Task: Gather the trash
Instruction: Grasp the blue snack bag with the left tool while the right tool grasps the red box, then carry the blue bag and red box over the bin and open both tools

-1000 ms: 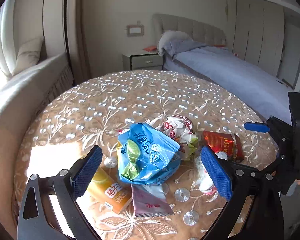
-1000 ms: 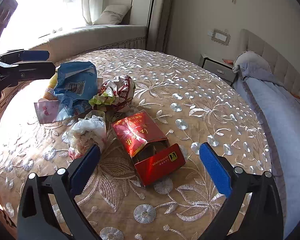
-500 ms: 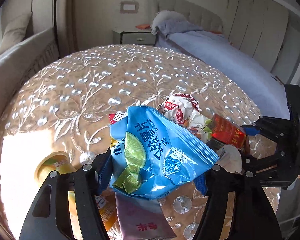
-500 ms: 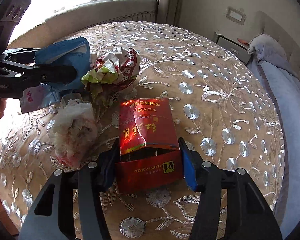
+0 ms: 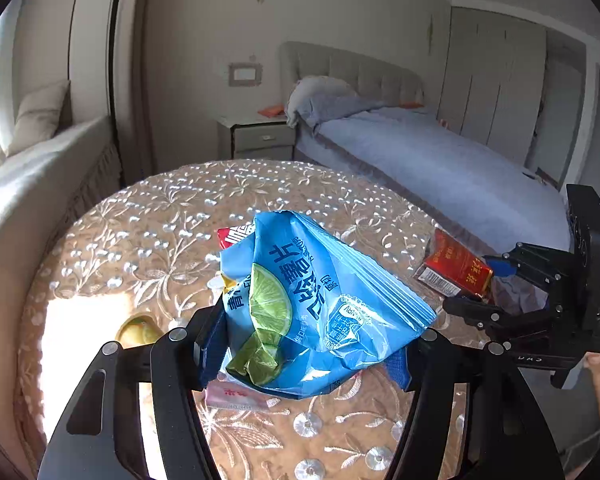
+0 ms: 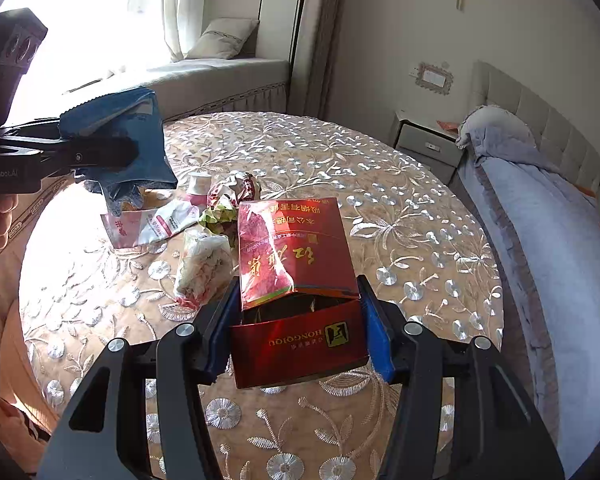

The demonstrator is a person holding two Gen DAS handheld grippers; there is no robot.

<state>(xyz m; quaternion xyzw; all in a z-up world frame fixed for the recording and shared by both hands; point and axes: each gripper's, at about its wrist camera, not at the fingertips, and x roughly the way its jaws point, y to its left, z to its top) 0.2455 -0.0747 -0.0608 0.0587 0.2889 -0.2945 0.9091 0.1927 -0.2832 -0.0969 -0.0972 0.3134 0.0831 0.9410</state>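
Observation:
My left gripper [image 5: 304,354] is shut on a blue snack bag with a lime picture [image 5: 312,304] and holds it above the round table [image 5: 172,216]. My right gripper [image 6: 300,340] is shut on a red cigarette carton [image 6: 296,264], also lifted off the table. The carton also shows at the right of the left wrist view [image 5: 454,268]. The blue bag also shows at the left of the right wrist view [image 6: 124,140]. On the table lie a pink-and-white sachet [image 6: 152,224], a crumpled wrapper [image 6: 232,196] and a clear bag of white scraps [image 6: 204,268].
An orange juice carton [image 5: 136,330] lies on the table at the left. A bed [image 5: 440,168] stands to the right, a nightstand [image 5: 256,136] behind the table, and a window seat [image 6: 220,76] on the far side.
Both grippers closed from open: the left on the blue bag, the right on the red carton. Both have since lifted their items off the table.

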